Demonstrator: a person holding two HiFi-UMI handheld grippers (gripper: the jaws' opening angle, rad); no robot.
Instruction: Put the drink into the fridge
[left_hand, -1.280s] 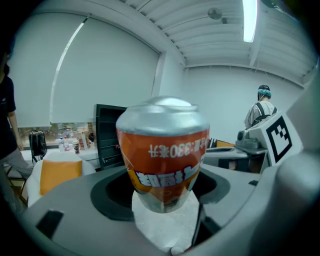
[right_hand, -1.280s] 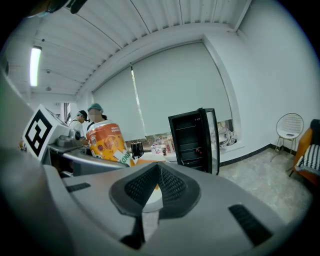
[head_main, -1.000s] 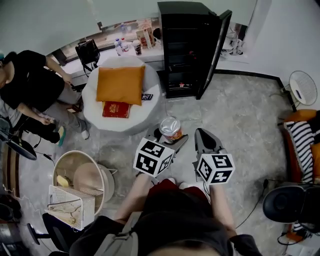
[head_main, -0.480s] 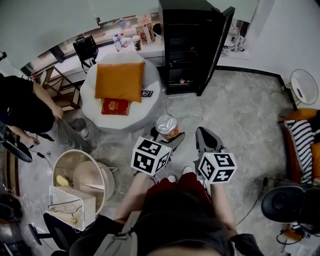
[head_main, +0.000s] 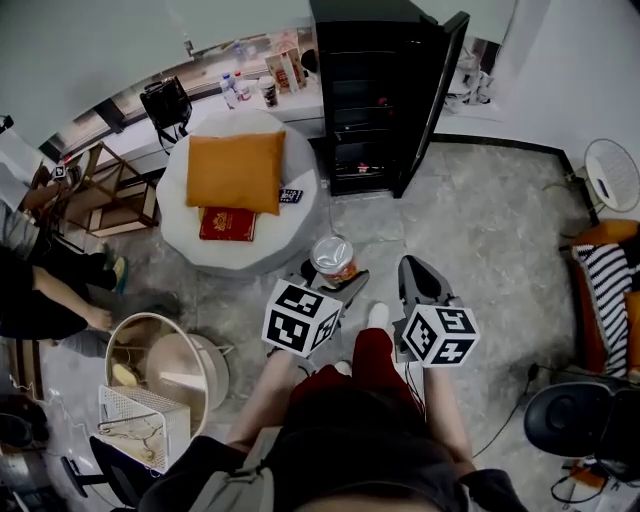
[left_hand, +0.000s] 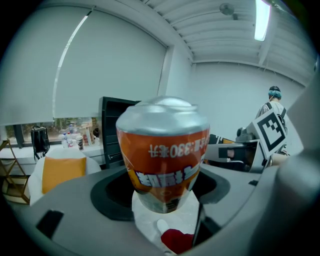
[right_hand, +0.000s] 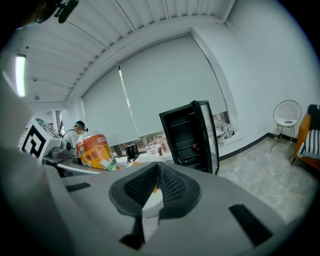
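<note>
1. Plainly, the left gripper (head_main: 333, 272) has its fingers (left_hand: 75, 205) spread wide and pressed on either side of the drink can (left_hand: 162, 150). The can stands between them, with most of its body rising above them.
2. Between those fingers the can's print reads upside down, so it seems to be carried bottom-up, silver domed end on top.
3. As a judgement: a thin metal can is smooth and apt to slip. It is stiff enough if full but easily dented, and it has some weight. The best hold is across the straight middle of the wall, with moderate pressure. The tapered ends would let it squirt out, and the low hold here leaves it top-heavy, so it should be kept level.
4. Beside the left fingers, the right gripper (right_hand: 157, 187) has its fingers brought together with nothing between them, so it is free to steady the door.
5. Ahead of both pairs of fingers, well apart from them, the black fridge (head_main: 385, 100) stands with its door swung open.
6. Ahead and to the left of the fingers sits a round white counter (head_main: 190, 235).
</note>
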